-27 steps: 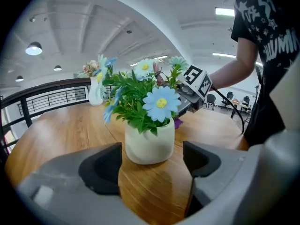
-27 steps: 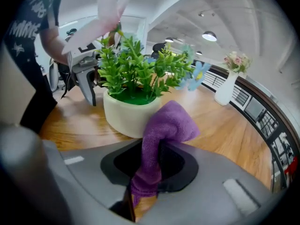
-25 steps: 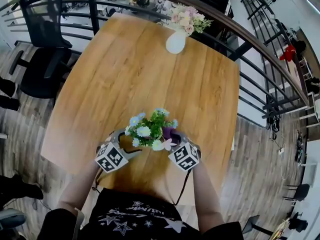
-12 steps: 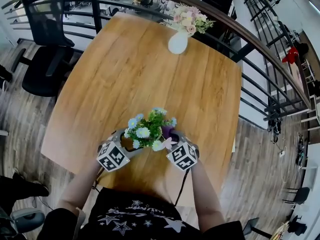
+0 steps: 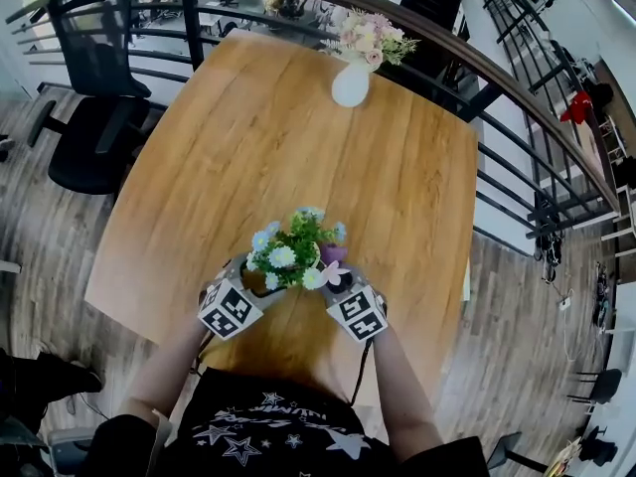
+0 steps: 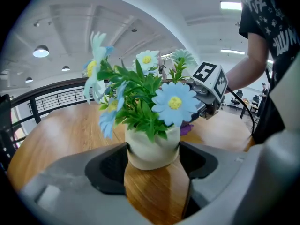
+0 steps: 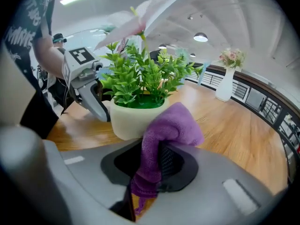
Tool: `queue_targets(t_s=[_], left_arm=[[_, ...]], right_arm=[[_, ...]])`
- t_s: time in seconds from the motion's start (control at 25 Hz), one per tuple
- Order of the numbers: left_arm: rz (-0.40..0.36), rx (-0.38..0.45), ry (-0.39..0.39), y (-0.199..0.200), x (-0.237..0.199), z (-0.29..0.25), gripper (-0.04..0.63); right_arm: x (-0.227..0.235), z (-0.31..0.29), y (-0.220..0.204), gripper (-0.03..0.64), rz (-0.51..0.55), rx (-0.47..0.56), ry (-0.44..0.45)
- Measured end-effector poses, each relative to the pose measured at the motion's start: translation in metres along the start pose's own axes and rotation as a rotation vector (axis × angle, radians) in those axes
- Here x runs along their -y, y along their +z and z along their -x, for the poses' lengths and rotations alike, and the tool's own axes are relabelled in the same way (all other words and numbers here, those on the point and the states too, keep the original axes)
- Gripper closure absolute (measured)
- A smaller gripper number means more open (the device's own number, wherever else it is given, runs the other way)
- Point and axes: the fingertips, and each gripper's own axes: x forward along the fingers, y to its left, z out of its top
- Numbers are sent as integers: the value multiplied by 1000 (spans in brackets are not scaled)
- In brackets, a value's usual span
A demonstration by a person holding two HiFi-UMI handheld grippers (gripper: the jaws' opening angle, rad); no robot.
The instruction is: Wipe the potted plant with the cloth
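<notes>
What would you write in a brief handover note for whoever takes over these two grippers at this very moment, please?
Left gripper: jaws have just been closing on the potted plant; pads now on the cream pot's sides, steadying it.
Right gripper: shut on the purple cloth, bunched right by the pot's side.
Plant stands upright near the table's front edge.
Done: pot held, cloth brought up.
Left: wipe pot and leaves; how much is already wiped I cannot tell.

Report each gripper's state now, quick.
Left gripper: jaws have just been closing, now clamp the potted plant.
Right gripper: closed on the purple cloth.
</notes>
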Motion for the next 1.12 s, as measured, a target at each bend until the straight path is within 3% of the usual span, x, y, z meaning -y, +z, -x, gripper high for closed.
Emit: queue_targets(t_s=[0.36, 0.88, 1.12], left_arm=[[61, 17, 83, 4, 4, -3, 238], [76, 42, 109, 5, 2, -6, 238], [68, 41, 80, 6, 3, -3, 242]], right_arm=[[-32, 7, 2, 531, -91, 39, -4], [-83, 5, 12, 531, -66, 29, 36], [-87, 4, 15, 531, -103, 20, -4]])
